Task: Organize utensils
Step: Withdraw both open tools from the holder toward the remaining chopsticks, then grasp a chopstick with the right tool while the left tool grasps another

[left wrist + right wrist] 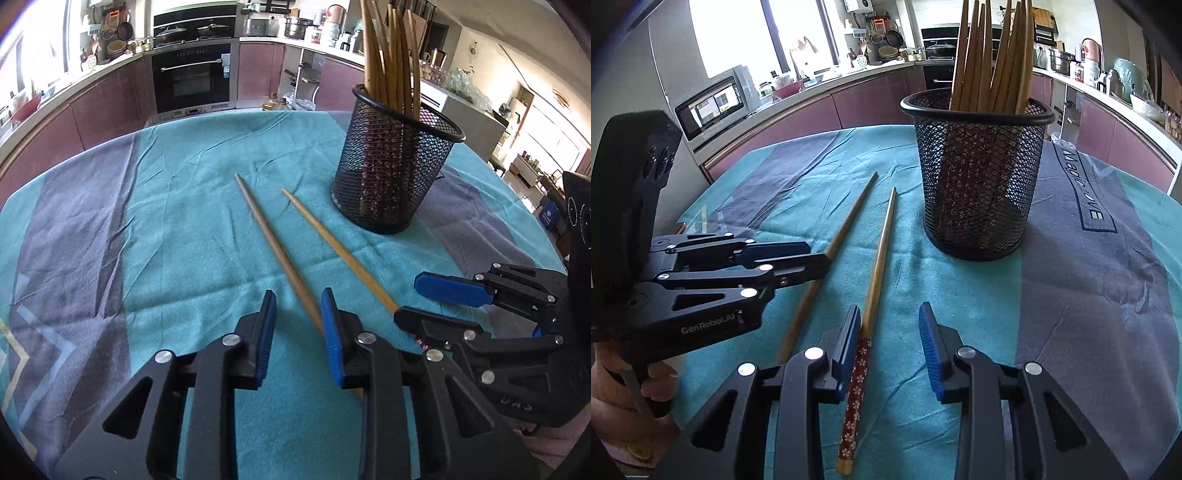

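Observation:
Two wooden chopsticks lie side by side on the teal cloth. The left chopstick (273,247) runs between the fingers of my left gripper (299,325), which is open and low over it; it also shows in the right wrist view (846,229). The right chopstick (332,247), with a red flower-patterned handle (871,295), lies between the fingers of my right gripper (890,343), close to its left finger; that gripper is open and also shows in the left wrist view (410,295). A black mesh holder (395,162) (979,177) with several chopsticks stands upright behind them.
The table is covered by a teal and grey cloth (110,229) (1089,258). Kitchen counters, an oven (192,77) and a microwave (713,103) stand beyond the table's far edge.

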`<state>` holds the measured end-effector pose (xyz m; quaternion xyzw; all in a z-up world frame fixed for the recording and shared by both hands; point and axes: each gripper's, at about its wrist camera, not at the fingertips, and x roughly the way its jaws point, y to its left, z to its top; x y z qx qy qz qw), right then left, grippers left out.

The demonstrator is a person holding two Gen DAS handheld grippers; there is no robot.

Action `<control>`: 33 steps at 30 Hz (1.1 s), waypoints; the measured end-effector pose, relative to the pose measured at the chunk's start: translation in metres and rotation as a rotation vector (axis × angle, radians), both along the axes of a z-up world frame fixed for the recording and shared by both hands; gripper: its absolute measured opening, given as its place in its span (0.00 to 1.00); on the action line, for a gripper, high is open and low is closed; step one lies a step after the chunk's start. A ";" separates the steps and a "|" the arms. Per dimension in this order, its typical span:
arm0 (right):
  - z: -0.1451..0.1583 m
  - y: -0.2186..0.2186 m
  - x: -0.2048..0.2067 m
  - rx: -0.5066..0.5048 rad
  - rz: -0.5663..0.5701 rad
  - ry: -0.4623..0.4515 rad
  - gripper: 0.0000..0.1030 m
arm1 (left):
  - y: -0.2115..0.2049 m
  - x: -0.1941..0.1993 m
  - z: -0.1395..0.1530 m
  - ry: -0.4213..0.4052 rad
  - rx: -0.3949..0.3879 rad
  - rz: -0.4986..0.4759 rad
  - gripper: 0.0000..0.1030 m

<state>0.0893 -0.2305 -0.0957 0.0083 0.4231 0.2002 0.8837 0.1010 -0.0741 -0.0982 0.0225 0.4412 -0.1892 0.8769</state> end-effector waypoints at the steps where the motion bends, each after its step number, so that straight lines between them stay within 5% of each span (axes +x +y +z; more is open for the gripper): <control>1: 0.000 0.000 0.000 0.001 -0.001 0.000 0.30 | 0.003 -0.003 0.001 -0.003 -0.003 0.008 0.21; 7: -0.001 0.002 0.002 -0.003 0.006 0.002 0.26 | 0.012 -0.016 0.002 0.005 0.000 0.019 0.17; 13: 0.000 0.009 0.008 -0.017 0.022 0.001 0.25 | 0.012 -0.008 0.007 -0.015 0.010 0.014 0.27; 21: 0.002 0.019 0.022 -0.036 0.040 0.006 0.25 | 0.012 0.022 -0.001 0.017 0.018 0.036 0.27; 27: 0.001 0.021 0.030 -0.045 0.027 0.008 0.16 | 0.012 0.028 -0.003 0.029 -0.016 0.029 0.13; 33: 0.000 0.013 0.031 0.011 0.008 0.031 0.06 | 0.013 0.014 -0.004 0.031 -0.025 0.034 0.10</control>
